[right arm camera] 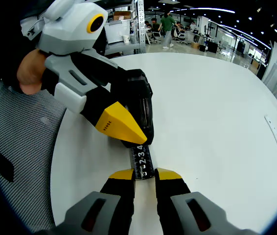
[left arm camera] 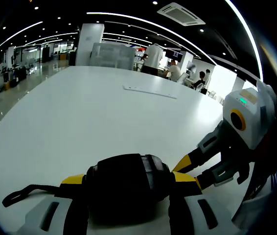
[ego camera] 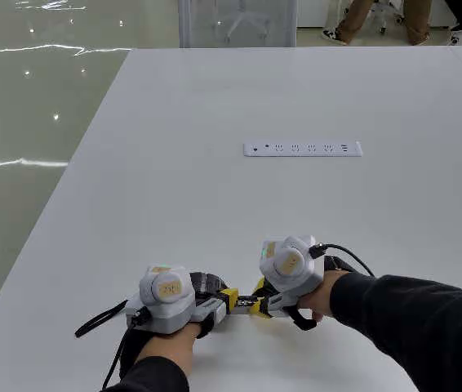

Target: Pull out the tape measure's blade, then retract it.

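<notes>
Smooth white table (ego camera: 215, 163) in an open office, glossy floor (ego camera: 19, 122) alongside. Flat white power strip (ego camera: 302, 149) farther out. At near edge, black rounded tape case (right arm camera: 139, 103) clamped in left gripper (left arm camera: 128, 182), yellow-tipped. Short numbered blade (right arm camera: 141, 162) pinched by right gripper (right arm camera: 145, 175), jaws narrow.

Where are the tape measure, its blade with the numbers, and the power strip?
tape measure (left arm camera: 128, 188): left gripper view, on the middle of its black case.
blade (right arm camera: 141, 162): right gripper view, on the numbered strip just outside the case.
power strip (ego camera: 303, 149): head view, on its white middle.
</notes>
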Motion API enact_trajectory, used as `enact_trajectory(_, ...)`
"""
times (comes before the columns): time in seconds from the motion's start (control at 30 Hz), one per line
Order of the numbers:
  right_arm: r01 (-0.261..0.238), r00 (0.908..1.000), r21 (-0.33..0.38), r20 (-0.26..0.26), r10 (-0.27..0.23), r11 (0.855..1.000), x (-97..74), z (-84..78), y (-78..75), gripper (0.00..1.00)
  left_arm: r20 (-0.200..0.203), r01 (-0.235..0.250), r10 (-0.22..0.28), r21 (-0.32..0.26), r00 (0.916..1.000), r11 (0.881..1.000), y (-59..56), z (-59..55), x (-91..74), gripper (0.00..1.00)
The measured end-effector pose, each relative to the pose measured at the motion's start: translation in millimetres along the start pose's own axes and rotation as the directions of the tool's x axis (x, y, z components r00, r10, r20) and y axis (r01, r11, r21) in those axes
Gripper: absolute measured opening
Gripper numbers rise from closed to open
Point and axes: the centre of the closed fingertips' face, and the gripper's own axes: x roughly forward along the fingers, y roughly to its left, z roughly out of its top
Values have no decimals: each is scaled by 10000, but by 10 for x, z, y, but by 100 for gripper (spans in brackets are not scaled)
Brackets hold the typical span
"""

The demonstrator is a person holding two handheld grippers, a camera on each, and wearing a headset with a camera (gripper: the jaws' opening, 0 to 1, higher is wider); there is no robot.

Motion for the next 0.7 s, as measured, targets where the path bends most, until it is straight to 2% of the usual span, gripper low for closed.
enact_trajectory(0.1,71,9999,-182,106,-69,9998,34,52,-5,12,-23,36,-36,-24,10000,10000,-1,0,0,62)
enact_trajectory(0.7,-176,9994,47,300,175,9998,121,166,5,12,-54,133,-134,-75,9999,9999,-6,-3,-10,62)
